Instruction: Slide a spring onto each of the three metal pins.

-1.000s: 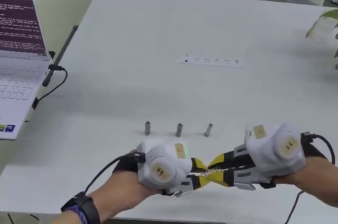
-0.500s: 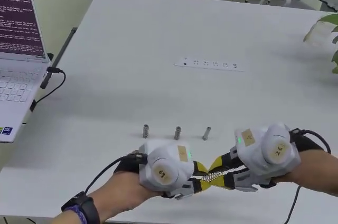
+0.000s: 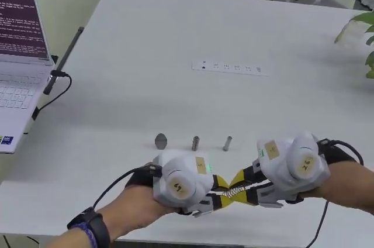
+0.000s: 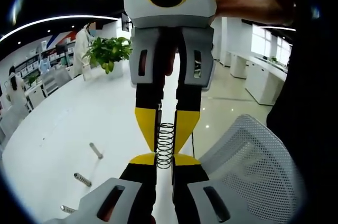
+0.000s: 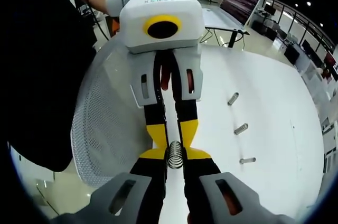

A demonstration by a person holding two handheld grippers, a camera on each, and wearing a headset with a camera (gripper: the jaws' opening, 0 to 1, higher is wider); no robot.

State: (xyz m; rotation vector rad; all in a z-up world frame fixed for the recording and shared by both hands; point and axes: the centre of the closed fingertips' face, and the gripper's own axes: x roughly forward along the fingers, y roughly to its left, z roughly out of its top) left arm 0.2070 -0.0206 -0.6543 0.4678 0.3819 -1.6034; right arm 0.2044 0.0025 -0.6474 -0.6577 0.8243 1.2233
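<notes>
The left tool [image 3: 222, 195] and right tool [image 3: 245, 188] both clamp one spring [image 3: 234, 191], its axis running tool to tool; the pins [image 3: 196, 142] lie just beyond on the desk [image 3: 175, 43].

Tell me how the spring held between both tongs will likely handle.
The spring is thin open-coiled wire, so probably light and bendy; it may bow or flick away if squeezed unevenly. The left tongs and right tongs each pinch an end. Being round, it would likely roll if dropped on the table.
</notes>
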